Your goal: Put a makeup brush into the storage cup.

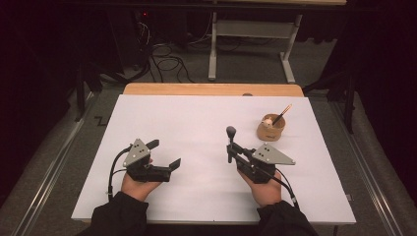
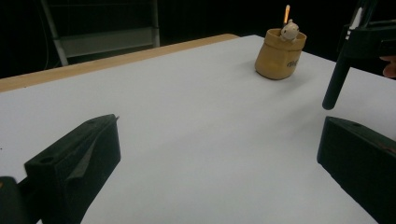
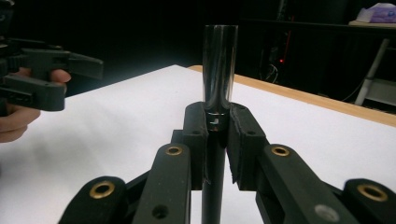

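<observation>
The right gripper (image 1: 231,147) pinches a slim dark makeup brush (image 1: 230,142), its fingers (image 3: 196,135) pressed onto the handle from both sides. The brush stands upright, its rounded grey head up and its lower end hanging just above the white surface (image 1: 196,123). From the wooden holder cup (image 1: 271,129), which stands on the surface toward the far right edge, the brush is near, on the side facing the person and a little to the left. The cup already holds a thin wooden-handled brush (image 1: 282,114), leaning out, and a small pale figure (image 2: 289,31) sits at its rim.

The left gripper (image 1: 164,153) hovers well apart from the cup, on the far side of the brush from it, its fingers (image 2: 84,158) spread wide with nothing between them.

The brush looks light and stiff, and its glossy cylindrical handle (image 3: 219,74) probably slips or swivels in a loose pinch. The grip sits partway up the handle, clear of the soft bristle head; that seems the right place, since squeezing the bristles would deform them. The cup looks small and light enough to tip if the brush knocks its rim.
</observation>
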Tool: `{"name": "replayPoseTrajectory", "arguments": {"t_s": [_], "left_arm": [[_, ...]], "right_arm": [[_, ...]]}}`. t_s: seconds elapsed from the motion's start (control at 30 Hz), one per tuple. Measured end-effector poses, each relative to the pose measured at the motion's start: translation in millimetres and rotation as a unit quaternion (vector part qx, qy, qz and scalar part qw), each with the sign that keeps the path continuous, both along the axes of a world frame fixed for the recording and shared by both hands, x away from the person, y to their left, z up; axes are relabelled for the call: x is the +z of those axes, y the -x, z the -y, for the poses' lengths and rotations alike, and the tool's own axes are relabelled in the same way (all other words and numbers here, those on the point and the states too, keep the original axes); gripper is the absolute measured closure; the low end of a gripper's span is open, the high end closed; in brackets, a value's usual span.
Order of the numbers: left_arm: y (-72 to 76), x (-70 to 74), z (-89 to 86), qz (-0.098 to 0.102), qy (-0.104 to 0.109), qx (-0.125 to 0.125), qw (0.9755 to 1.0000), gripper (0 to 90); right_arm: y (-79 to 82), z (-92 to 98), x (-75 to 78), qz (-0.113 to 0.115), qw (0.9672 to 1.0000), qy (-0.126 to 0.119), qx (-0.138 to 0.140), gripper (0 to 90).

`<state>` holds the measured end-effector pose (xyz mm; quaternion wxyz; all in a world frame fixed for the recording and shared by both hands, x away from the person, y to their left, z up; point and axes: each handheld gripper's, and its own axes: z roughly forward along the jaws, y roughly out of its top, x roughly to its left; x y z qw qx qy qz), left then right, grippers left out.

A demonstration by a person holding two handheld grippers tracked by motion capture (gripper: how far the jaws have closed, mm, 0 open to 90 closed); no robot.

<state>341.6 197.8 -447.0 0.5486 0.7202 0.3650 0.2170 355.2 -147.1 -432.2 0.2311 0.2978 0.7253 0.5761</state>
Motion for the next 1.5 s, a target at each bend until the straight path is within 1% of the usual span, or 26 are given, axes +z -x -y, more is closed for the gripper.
{"name": "replayPoseTrajectory", "arguments": {"t_s": [0.3,0.73,0.9,1.03,1.27,1.5], "left_arm": [[-0.4,-0.7,0.5,-0.007,0.000,-0.006,1.0000,0.2],[-0.2,-0.5,0.8,-0.009,0.000,-0.011,0.9999,0.4],[-0.3,-0.4,0.4,-0.009,0.001,-0.010,0.9999,0.4],[-0.1,-0.4,0.9,-0.009,0.000,-0.011,0.9999,0.5],[-0.4,-0.6,0.6,-0.010,0.000,-0.011,0.9999,0.6],[-0.4,-0.6,0.7,-0.010,0.000,-0.012,0.9999,1.0]], "right_arm": [[-3.8,24.9,4.6,0.006,0.9994,-0.002,-0.035,80.1],[-6.2,59.3,7.5,0.004,0.9968,-0.008,-0.079,80.1],[-6.8,71.3,8.1,0.004,0.9954,-0.014,-0.095,80.1],[-7.1,80.8,8.3,0.006,0.9943,-0.014,-0.105,80.1],[-7.4,96.9,9.0,0.005,0.9920,-0.024,-0.124,80.1],[-8.9,109.2,9.2,0.004,0.9892,-0.031,-0.143,80.2]]}}
